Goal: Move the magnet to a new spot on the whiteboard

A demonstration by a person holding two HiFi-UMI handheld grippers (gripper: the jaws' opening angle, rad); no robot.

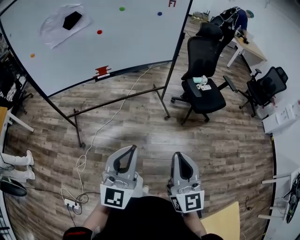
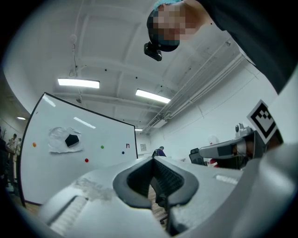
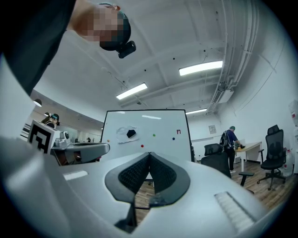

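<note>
The whiteboard (image 1: 93,42) stands ahead on a wheeled frame. It carries small round magnets: red (image 1: 99,32), green (image 1: 122,8), blue (image 1: 159,13) and orange (image 1: 32,55). A black piece on a clear plastic sheet (image 1: 71,20) sticks at its upper left. My left gripper (image 1: 132,149) and right gripper (image 1: 180,154) are held low in front of the person's body, far short of the board. Both are shut with nothing in them. In the left gripper view the shut tips (image 2: 152,159) point toward the board (image 2: 60,176). The right gripper (image 3: 149,153) faces the board (image 3: 158,122) too.
A red holder (image 1: 101,71) hangs at the board's lower rim. A black office chair (image 1: 201,89) stands right of the board's frame, another chair (image 1: 265,84) farther right. A person (image 1: 234,21) is at a desk behind. A white cable (image 1: 93,140) runs to a power strip (image 1: 71,204).
</note>
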